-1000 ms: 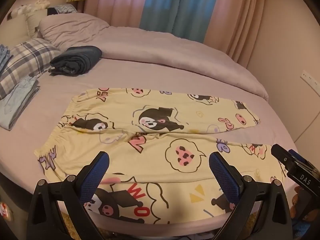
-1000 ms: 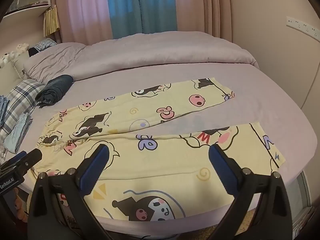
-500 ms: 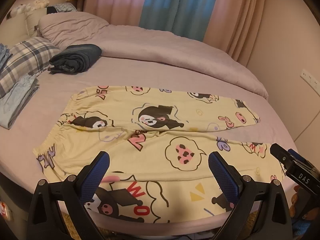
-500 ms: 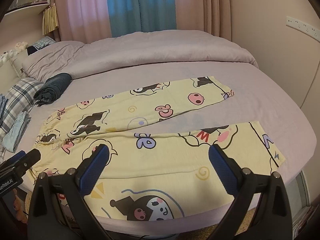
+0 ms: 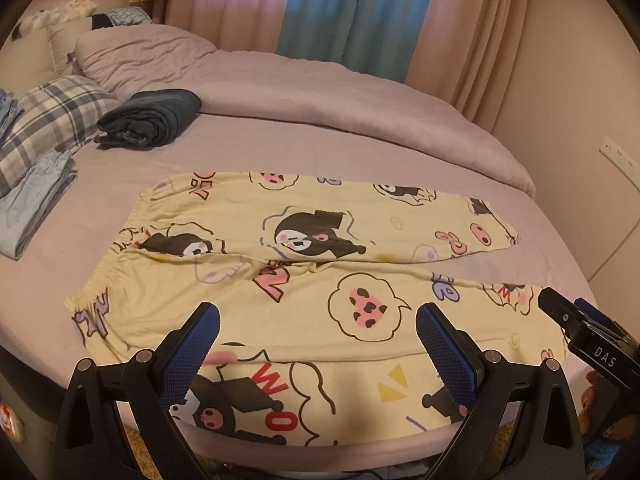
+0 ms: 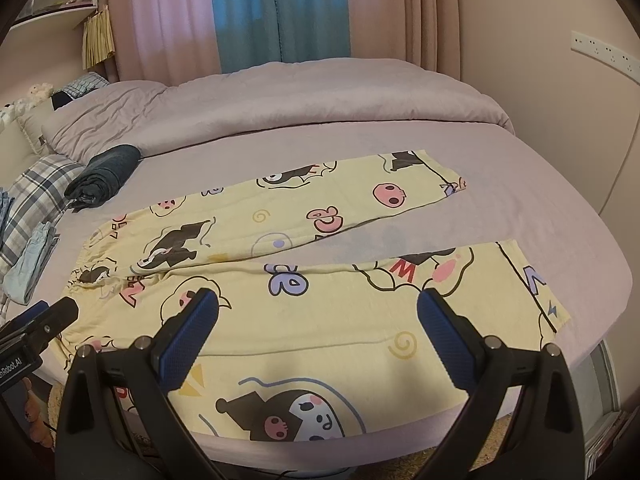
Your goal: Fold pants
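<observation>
A: What is seen nearest the cameras?

B: The left gripper (image 5: 316, 344) is held above the near edge of the bed (image 5: 360, 148), its blue-padded fingers (image 5: 192, 350) spread wide with nothing between them. The right gripper (image 6: 318, 340) is likewise spread and empty. Neither is touching cloth. The tip of the right gripper is also caught at the right edge of the left wrist view, just beside the near leg's hem.

A: And where are the pants found?

B: The yellow cartoon-print pants (image 5: 304, 280) are laid flat across the lilac sheet, the near leg hanging a little over the mattress edge under both grippers. The elastic waistband (image 5: 120, 252) is placed to the left, the hems (image 6: 532, 280) to the right. The two legs are parted, with a wedge of bare sheet left between them.

A: How much of the folding can be judged done?

B: None, it seems. The garment is only spread out; no leg is laid over the other and no lengthwise fold is made. Bringing one leg onto the other, then folding along the length, is judged to be left.

A: What is found farther back?

B: A dark folded garment (image 5: 152, 118) and a plaid pillow (image 5: 48, 120) are set well apart from the pants, then a rumpled duvet (image 6: 280, 100), and curtains (image 6: 248, 12) behind.
</observation>
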`<move>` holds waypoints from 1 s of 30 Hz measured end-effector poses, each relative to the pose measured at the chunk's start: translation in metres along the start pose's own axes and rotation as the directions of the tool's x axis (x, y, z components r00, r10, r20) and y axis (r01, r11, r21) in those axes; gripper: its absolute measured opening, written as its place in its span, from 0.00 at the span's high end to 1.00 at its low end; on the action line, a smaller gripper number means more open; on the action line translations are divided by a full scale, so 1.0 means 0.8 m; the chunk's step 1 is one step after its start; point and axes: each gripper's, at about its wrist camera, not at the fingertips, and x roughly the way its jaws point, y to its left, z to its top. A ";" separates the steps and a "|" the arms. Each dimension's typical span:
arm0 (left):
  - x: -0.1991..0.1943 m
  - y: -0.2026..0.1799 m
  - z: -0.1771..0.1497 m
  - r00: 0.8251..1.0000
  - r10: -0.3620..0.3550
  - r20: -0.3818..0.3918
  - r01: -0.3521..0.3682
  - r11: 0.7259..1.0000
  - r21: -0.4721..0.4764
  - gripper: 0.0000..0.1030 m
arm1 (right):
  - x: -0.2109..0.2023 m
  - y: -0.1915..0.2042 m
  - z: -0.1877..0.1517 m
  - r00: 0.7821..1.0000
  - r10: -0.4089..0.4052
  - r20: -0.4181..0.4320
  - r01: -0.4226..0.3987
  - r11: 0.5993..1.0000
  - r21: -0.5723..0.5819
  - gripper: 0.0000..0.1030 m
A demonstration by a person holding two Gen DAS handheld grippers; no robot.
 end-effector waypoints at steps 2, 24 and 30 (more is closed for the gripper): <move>0.000 0.000 0.000 1.000 -0.002 0.001 0.002 1.000 -0.001 0.04 | 0.001 -0.002 0.000 1.000 -0.002 0.000 0.002 1.000 0.004 0.03; 0.012 0.037 0.007 1.000 0.006 0.002 -0.005 0.997 -0.073 0.09 | -0.001 -0.033 0.000 1.000 -0.018 0.005 0.018 0.999 0.051 0.04; 0.041 0.118 0.006 0.982 0.108 -0.157 -0.133 0.979 -0.157 0.09 | 0.000 -0.114 -0.003 0.996 -0.092 -0.008 0.092 0.982 0.165 0.04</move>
